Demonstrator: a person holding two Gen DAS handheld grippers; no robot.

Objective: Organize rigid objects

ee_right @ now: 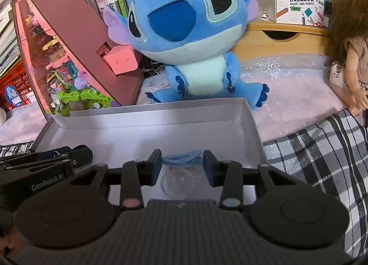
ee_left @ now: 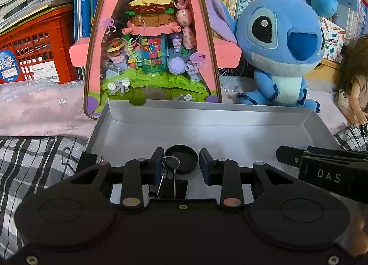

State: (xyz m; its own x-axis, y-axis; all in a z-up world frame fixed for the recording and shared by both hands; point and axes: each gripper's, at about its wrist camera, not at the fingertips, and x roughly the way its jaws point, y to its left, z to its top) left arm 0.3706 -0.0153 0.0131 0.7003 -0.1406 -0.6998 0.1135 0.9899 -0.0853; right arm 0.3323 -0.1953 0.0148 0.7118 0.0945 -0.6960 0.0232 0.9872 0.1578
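Note:
An open grey cardboard box (ee_left: 207,124) (ee_right: 147,136) lies in front of both grippers. My left gripper (ee_left: 181,161) hangs over its near edge, jaws apart. A black binder clip (ee_left: 169,183) stands between them, leaning by the left finger (ee_left: 157,163), clear of the right one. Just beyond the clip lies a black round cap (ee_left: 181,159). My right gripper (ee_right: 181,163) is open over the box floor. A clear round lid (ee_right: 177,183) and a blue ring-shaped piece (ee_right: 184,158) lie between its fingers, untouched. Another binder clip (ee_left: 69,156) sits at the box's left edge.
Behind the box stand a blue plush toy (ee_left: 283,41) (ee_right: 188,34) and a pink display case with a brick model (ee_left: 151,41). A doll (ee_right: 352,57) sits at the right. Plaid cloth (ee_right: 322,149), a red crate (ee_left: 34,44) and rows of books surround them.

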